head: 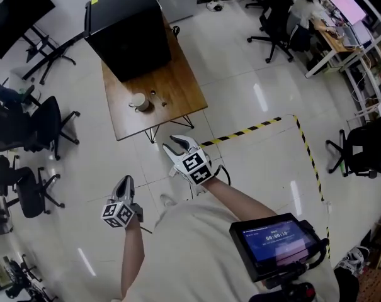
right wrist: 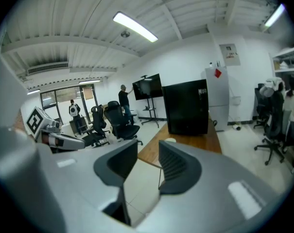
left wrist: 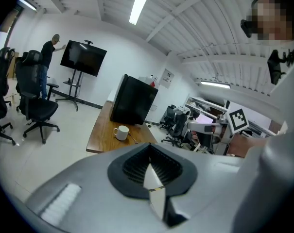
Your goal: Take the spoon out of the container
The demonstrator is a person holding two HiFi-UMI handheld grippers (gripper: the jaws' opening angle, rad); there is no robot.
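Note:
A white cup (head: 140,102) stands on the wooden table (head: 177,90), in front of a black cabinet (head: 128,27). A thin spoon (head: 159,98) appears to lie on the tabletop just right of the cup; the left gripper view shows the cup (left wrist: 121,132) and spoon (left wrist: 132,139) side by side. Both grippers hang in the air well short of the table. My right gripper (head: 175,145) points at the table's near edge with its jaws apart and nothing between them (right wrist: 147,161). My left gripper (head: 124,185) is lower and to the left, with its jaws closed together and empty (left wrist: 149,168).
Black office chairs (head: 33,128) stand left of the table. Yellow-black tape (head: 253,129) marks the tiled floor to the right. More chairs and desks (head: 284,24) fill the far right. A person (left wrist: 48,50) stands by a screen on a stand (left wrist: 83,58) in the distance.

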